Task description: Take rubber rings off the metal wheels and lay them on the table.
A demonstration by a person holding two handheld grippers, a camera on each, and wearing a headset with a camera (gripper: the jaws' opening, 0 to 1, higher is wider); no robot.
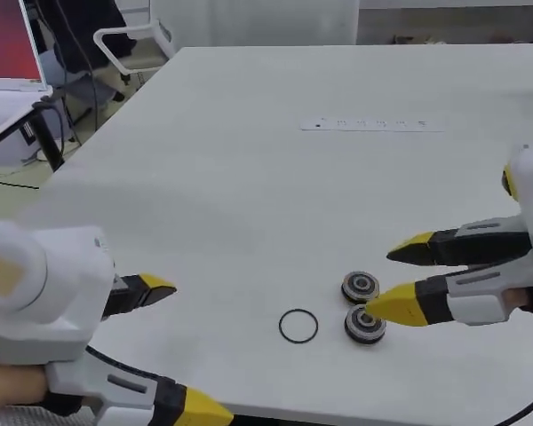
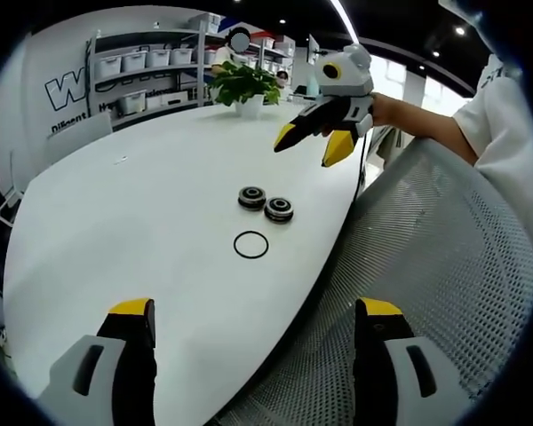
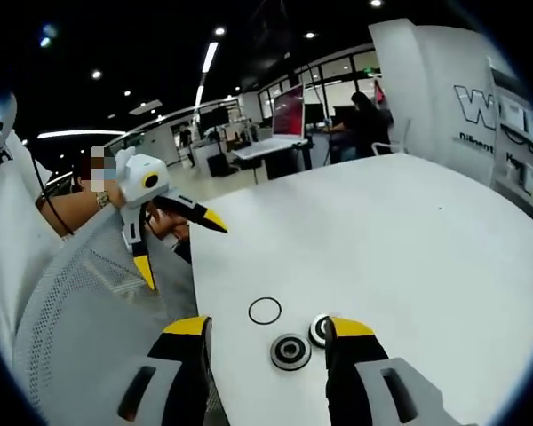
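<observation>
Rubber ring (image 1: 298,326) beside metal wheels (image 1: 361,287) | right hand-held gripper (image 1: 380,280) released, seemingly over them | left hand-held gripper (image 1: 199,351) released, well apart

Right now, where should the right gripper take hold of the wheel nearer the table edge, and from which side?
Probably from above, across its outer rim. The wheel lies flat, hub up, so the round edge is what open jaws can straddle. Set the right gripper clear of the second wheel close behind it.
</observation>
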